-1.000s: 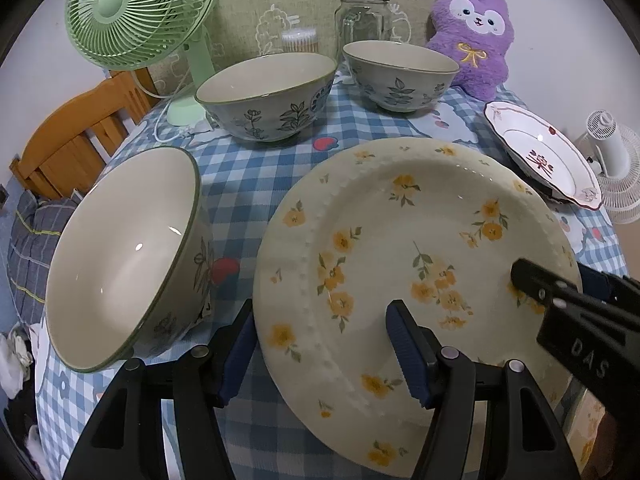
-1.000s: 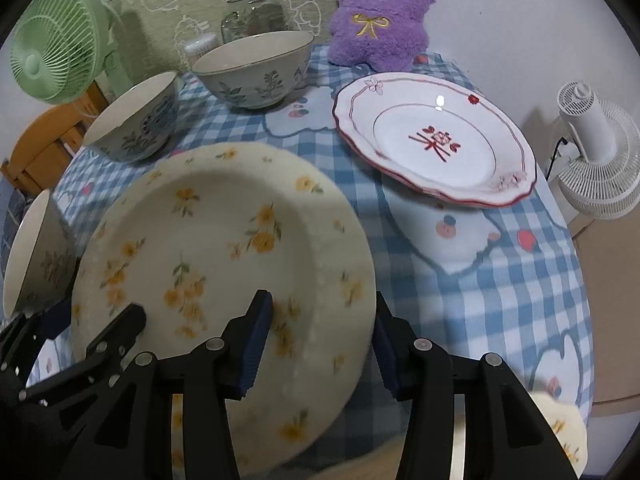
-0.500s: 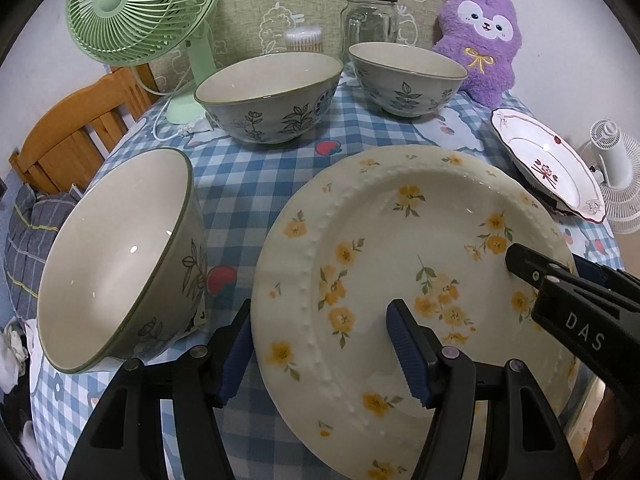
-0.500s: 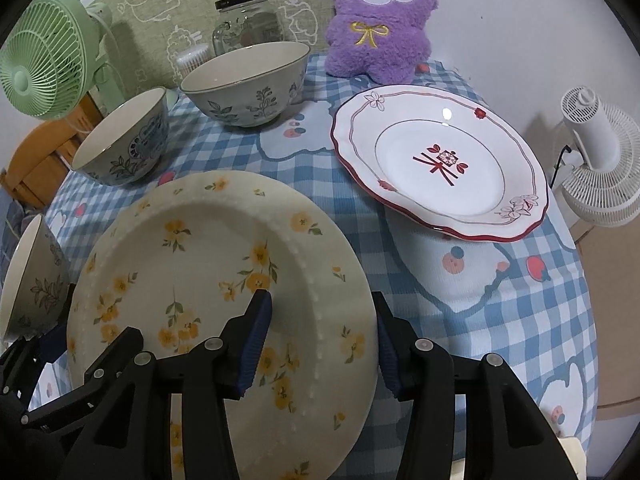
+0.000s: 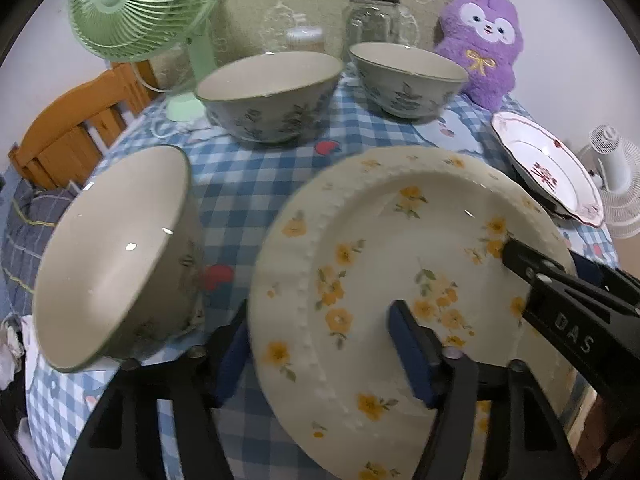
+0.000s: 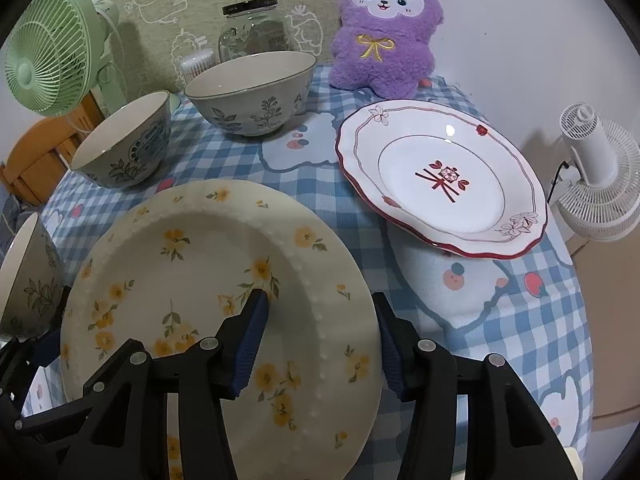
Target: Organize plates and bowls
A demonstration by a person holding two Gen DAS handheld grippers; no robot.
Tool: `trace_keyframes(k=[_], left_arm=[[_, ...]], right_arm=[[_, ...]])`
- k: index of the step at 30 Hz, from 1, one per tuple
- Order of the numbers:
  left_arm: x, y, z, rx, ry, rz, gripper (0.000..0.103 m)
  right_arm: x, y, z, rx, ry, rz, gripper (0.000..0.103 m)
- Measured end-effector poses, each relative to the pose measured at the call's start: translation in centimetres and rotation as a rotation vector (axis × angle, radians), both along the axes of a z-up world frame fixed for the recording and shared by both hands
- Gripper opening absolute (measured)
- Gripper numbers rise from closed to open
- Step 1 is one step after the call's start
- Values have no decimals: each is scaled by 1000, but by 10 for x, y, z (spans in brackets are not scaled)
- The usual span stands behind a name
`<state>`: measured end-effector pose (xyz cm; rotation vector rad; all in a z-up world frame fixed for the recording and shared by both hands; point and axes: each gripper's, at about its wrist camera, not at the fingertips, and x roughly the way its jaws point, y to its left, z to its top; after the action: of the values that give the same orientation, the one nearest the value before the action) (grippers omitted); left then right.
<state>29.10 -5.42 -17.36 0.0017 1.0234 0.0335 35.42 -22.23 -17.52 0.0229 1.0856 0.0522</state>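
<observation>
A cream plate with yellow flowers [image 5: 360, 240] [image 6: 180, 248] hangs tilted just above the checked tablecloth, held from both sides. My left gripper [image 5: 320, 344] straddles its left rim and its jaws are closing, one pad under the rim and one on the face. My right gripper [image 6: 318, 332] is shut on the right rim and also shows in the left wrist view [image 5: 544, 264]. A green-rimmed bowl [image 5: 112, 256] stands left of the plate. Two leaf-patterned bowls [image 5: 268, 92] [image 5: 408, 76] stand at the back. A white plate with a red rim [image 6: 440, 176] lies at the right.
A green fan [image 5: 136, 4], a glass jar [image 5: 372, 16] and a purple plush toy [image 5: 484, 36] line the back of the table. A white fan [image 6: 592, 184] stands off the right edge. A wooden chair [image 5: 68, 128] is at the left.
The flowered plate has tipped a little more upright between the grippers. In the right wrist view the red-rimmed plate has come into fuller view. The bowls have stayed put.
</observation>
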Motion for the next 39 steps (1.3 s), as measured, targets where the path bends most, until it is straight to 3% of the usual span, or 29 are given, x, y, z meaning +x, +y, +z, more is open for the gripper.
trace_keyframes(k=[7,39], left_arm=[[-2,1,3,0,-7,6,54],[-21,-5,26,10,-69,-15,54]], right_arm=[[-7,-2,2,-5,17,-16,53],[-37,-12,26,-13,-29,-31,48]])
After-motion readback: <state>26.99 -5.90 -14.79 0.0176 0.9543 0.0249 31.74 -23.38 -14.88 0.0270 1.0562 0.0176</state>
